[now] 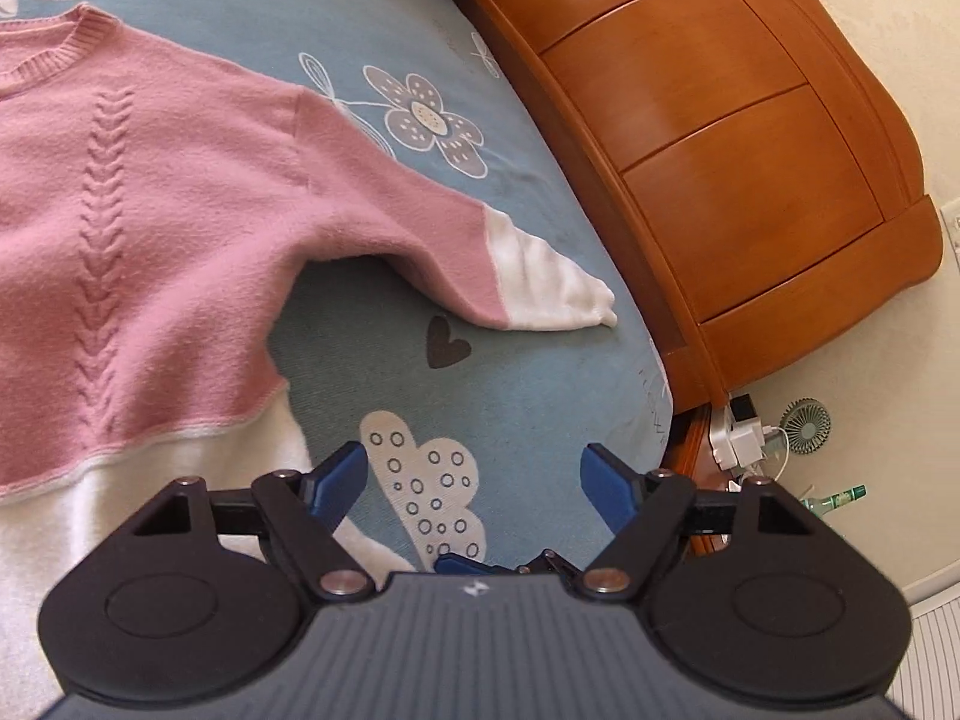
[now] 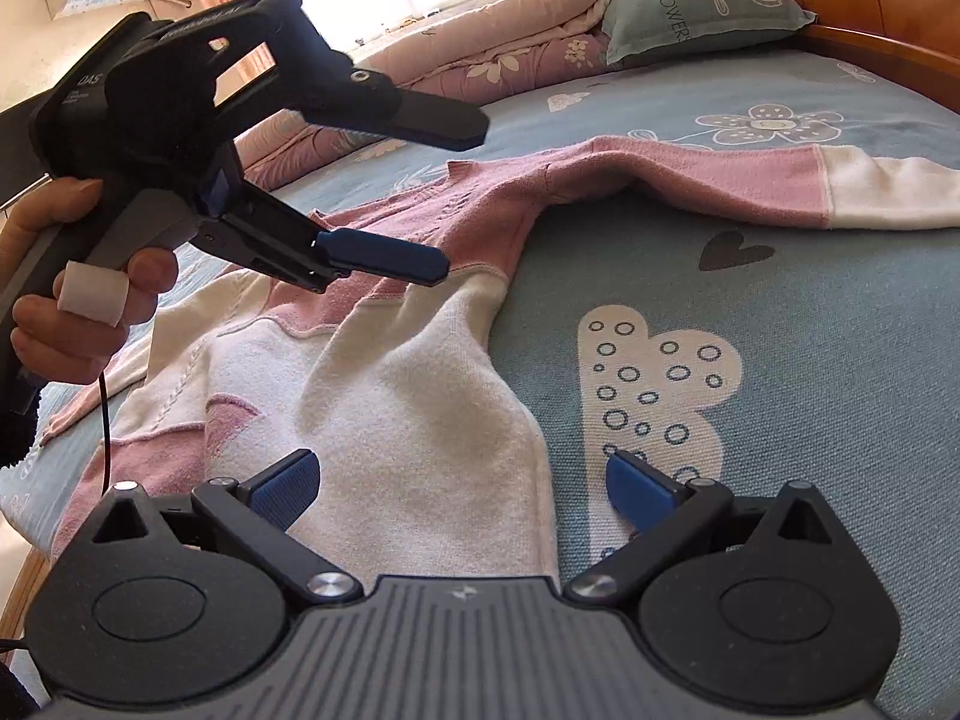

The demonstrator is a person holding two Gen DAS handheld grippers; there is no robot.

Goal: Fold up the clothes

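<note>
Bedroom, bed covered by a blue sheet with flower, heart and cloud prints. Pink-and-white sweater lies front-up on the sheet, neckline toward the top of the left wrist view, white hem band toward the camera. One sleeve stretches out sideways toward the bed edge, its white cuff flat on the sheet beside the dark heart print. In the right wrist view the hem area is rumpled, part of the white band folded over itself, and the far side of the sweater is bunched near the bed's near edge.

Left claw hangs above the sweater body, jaws spread wide, nothing between them; a hand with a white tape wrap on one finger grips its handle. From its own camera the left claw looks down on the cloud print and the hem corner, one blue pad over the white band, whether it touches the fabric I can't tell.

Right claw is low at the hem, jaws wide apart, the white hem corner lying between them, pads not pressing on it.

Farther out: wooden headboard along the bed's edge, blue pillow and rolled quilt at the head, small fan, plug adapters and green bottle on the floor.
</note>
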